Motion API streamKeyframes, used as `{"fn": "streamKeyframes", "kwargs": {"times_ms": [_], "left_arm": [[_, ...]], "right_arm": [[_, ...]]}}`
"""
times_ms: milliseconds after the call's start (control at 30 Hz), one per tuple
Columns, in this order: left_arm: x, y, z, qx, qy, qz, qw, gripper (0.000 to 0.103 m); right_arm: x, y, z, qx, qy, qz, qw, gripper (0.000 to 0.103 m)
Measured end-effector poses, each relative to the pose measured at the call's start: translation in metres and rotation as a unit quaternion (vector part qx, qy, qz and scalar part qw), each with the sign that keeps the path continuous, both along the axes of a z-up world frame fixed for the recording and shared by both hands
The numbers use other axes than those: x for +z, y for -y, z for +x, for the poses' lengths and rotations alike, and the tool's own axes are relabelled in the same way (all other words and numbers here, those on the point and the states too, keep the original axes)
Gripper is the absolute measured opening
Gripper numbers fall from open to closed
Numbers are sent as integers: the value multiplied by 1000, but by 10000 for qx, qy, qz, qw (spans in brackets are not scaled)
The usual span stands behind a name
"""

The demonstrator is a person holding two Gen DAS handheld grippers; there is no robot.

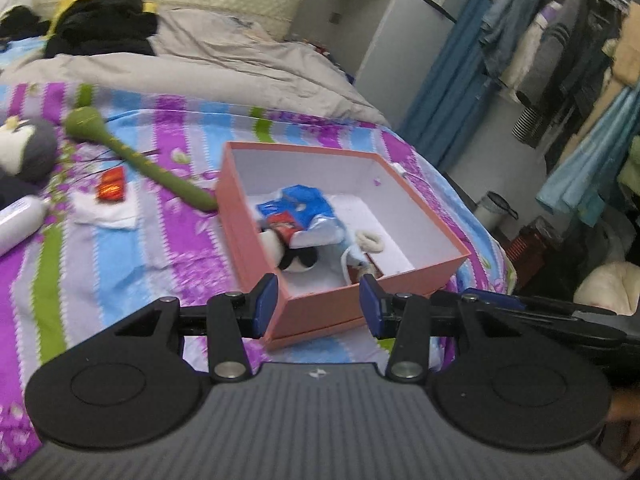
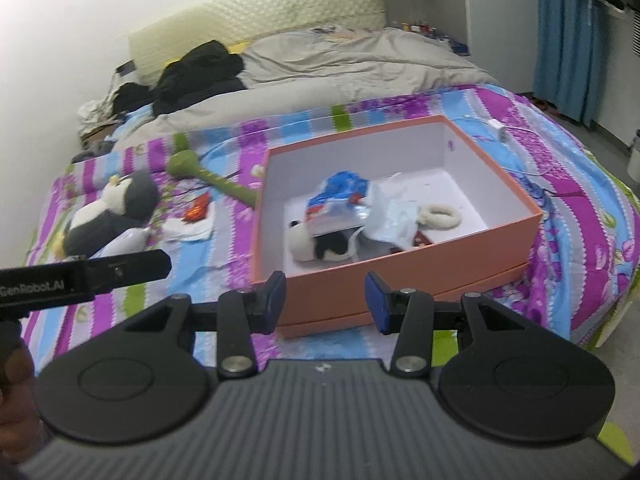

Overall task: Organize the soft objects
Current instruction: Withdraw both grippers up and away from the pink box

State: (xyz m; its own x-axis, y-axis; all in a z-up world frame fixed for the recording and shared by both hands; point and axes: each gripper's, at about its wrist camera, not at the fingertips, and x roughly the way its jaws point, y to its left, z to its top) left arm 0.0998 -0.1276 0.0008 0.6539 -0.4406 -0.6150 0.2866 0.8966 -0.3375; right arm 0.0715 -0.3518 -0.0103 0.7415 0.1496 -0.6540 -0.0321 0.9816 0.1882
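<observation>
An open pink box (image 1: 424,276) (image 2: 420,264) sits on the striped bedsheet. It holds a small black-and-white plush (image 1: 296,258) (image 2: 320,246), a blue bag (image 1: 298,204) (image 2: 340,188) and a white fuzzy ring (image 1: 370,240) (image 2: 440,216). Left of the box lie a long green plush (image 1: 140,156) (image 2: 224,184) and a grey-and-white penguin plush (image 1: 24,148) (image 2: 116,208). My left gripper (image 1: 319,304) hovers open before the box's near corner, nothing between its pads. My right gripper (image 2: 326,300) hangs open in front of the box's near wall, also empty.
A red packet on white tissue (image 1: 112,186) (image 2: 196,210) and a white bottle (image 1: 18,220) lie by the penguin. A grey duvet (image 1: 240,60) and black clothes (image 1: 100,24) cover the far bed. A white charger with its cable (image 2: 498,126) lies behind the box. Hanging clothes (image 1: 560,60) stand right of the bed.
</observation>
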Motion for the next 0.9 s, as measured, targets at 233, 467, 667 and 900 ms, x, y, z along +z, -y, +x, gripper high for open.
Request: {"fn": "streamKeyframes", "kwargs": {"times_ms": [233,467,667,900], "left_arm": [[-5,-48,-34,461,30,28,9989,51],[-7,-76,-70,744,202,76,9970,51],[-11,-99,-83,988,293,124,9946,51],[-26,-113,-71,1208,188,53,9925,51]], "right_arm": [[0,-38,-16,396,68,16,9992,46],[-2,-69,-35,771,176,21,9969,46],[-6,-85,-41,950,259,72,9951,46],[-18,-97,-31,977,177,88,9950,46]]}}
